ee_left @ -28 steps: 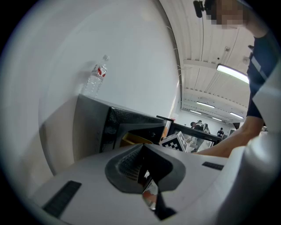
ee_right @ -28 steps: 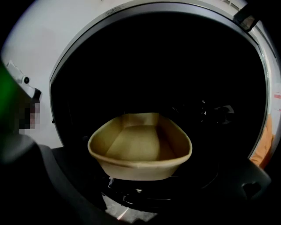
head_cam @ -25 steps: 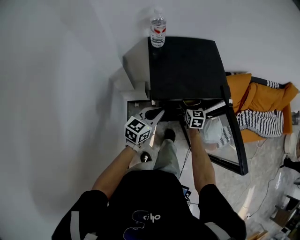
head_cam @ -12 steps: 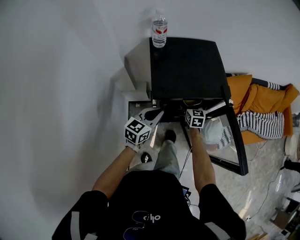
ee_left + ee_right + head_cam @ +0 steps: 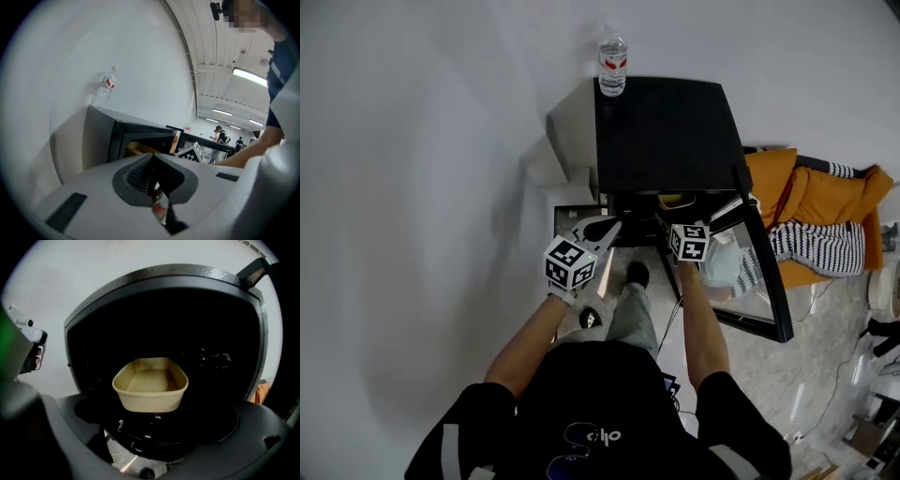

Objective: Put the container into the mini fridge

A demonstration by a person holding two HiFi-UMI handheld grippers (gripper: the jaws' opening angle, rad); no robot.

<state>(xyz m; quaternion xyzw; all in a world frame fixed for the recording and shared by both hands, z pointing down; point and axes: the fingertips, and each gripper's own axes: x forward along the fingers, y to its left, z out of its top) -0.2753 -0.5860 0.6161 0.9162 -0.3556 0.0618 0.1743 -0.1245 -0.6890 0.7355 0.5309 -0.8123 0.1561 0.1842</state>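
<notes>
Dark mini fridge point(image 5: 164, 278) holds empty beige round-cornered container point(image 5: 150, 397); right hand-held gripper point(image 5: 157, 427) wide, left hand-held gripper point(image 5: 157, 185) closed.

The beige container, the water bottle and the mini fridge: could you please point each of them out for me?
beige container point(image 5: 150, 397): right gripper view, on its front wall.
water bottle point(image 5: 613, 64): head view, on its label.
mini fridge point(image 5: 666, 131): head view, on its black top panel.

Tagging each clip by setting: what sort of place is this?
Probably a large office or lab hall, not a home: ceiling strip lights and distant people standing in the left gripper view, plus a mini fridge beside an orange sofa.
</notes>
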